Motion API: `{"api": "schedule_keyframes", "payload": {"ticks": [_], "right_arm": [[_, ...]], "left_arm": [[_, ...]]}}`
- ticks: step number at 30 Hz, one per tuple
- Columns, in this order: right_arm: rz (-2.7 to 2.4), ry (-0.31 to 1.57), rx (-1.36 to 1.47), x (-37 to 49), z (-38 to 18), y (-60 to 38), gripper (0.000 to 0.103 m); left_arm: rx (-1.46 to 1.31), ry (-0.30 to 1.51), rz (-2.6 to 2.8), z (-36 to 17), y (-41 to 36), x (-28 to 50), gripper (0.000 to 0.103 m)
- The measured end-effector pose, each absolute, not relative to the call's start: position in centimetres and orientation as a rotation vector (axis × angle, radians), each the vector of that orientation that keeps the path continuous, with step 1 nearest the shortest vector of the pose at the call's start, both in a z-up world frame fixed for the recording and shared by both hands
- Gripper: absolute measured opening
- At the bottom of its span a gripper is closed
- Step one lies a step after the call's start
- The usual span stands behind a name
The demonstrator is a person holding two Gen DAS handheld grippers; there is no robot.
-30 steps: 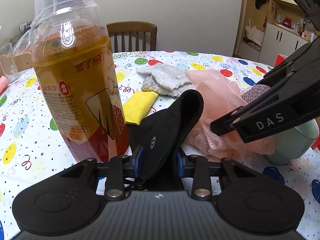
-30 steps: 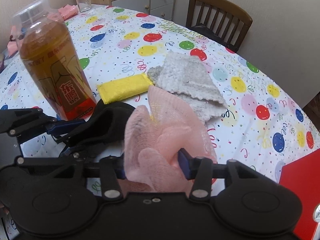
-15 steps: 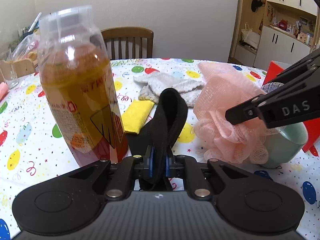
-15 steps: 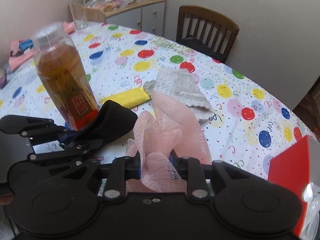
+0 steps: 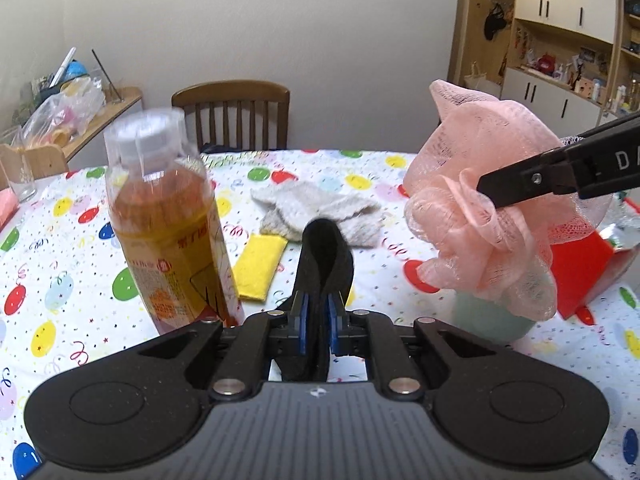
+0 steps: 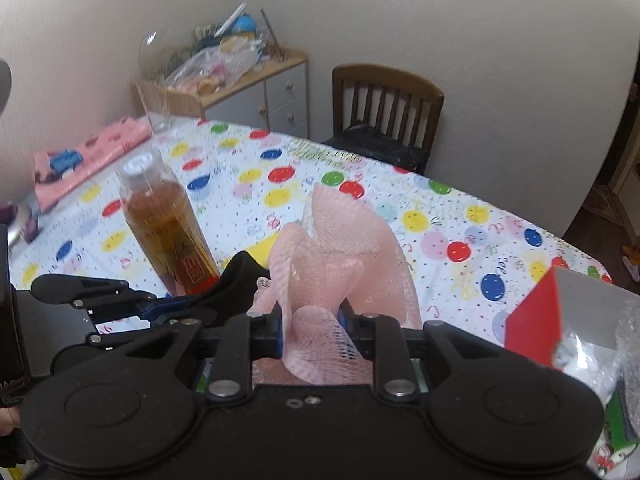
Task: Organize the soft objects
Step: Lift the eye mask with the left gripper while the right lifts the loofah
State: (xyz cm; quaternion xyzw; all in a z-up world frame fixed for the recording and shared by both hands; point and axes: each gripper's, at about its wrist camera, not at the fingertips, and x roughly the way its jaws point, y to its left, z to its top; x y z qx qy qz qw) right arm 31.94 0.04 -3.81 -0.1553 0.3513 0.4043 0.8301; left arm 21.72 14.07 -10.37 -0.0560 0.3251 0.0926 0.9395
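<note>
**Left-wrist view, left to right.** Leaving the bottle (image 5: 168, 224) upright on the table (image 5: 60, 248), now sitting lower in frame than 1 second ago, consistent with rising. Leaving the sponge (image 5: 258, 268) and the cloth (image 5: 316, 208) flat on the table further back, not yet collected. Clenching the left gripper (image 5: 318, 320) fully on the sock (image 5: 324, 256), with pads pressing both faces of the fold. Gaping around it 1 second ago, now pinching it flat. Lifting the sock, its free end standing up ahead of the jaws and its tail hanging below them. Carrying the loofah (image 5: 480, 216) high at right, clear of the table, after lying low against the sock 1 second ago. Overlapping the cup (image 5: 488, 322) in this view, contact impossible to judge. Passing in front of the box (image 5: 580, 272).

**Right-wrist view.** Grasping the loofah in the right gripper (image 6: 310, 328), jaws having just been closing, with mesh bunched between the pads and fanning out ahead. Showing the left gripper with the sock at lower left, just beside the bottle base.

**Reading for the task.** Securing 2 soft items and raising them together, 1 per gripper. Judging pick-up complete and carrying under way. Lacking any identifiable destination in these views. Leaving 2 soft items on the table for later. Risking a snag of loose mesh on the cup rim, or a brush of the sock against the bottle, if swinging low.
</note>
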Motion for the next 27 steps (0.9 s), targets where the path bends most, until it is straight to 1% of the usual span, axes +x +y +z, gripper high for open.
{"api": "schedule_keyframes", "payload": {"ticks": [7,11,17,23,24,26,27], "right_arm": [[0.850,0.698,-0.257,30.5,-1.1,-3.2,0.022],[0.850,0.675,-0.224,29.7,0.2,-5.3,0.022],[0.846,0.670,-0.203,28.6,1.2,-8.8,0.022],[0.804,0.707,-0.178,27.8,0.2,-11.7,0.022],[0.799,0.716,-0.171,27.7,-0.1,-12.1,0.022],[0.792,0.730,-0.156,27.4,-0.6,-12.8,0.022],[0.786,0.735,-0.147,27.2,-0.8,-13.2,0.022]], "left_arm": [[-0.097,0.657,0.159,-8.3,12.7,20.7,0.006],[-0.092,0.649,0.151,-7.3,12.4,20.0,0.006],[-0.119,0.681,0.117,-8.1,12.2,19.7,0.006],[-0.107,0.728,0.099,-9.8,11.0,20.4,0.007],[-0.110,0.735,0.092,-10.0,10.8,20.6,0.008],[-0.112,0.744,0.079,-10.5,10.6,20.9,0.014],[-0.110,0.747,0.076,-10.8,10.4,21.0,0.024]]}}
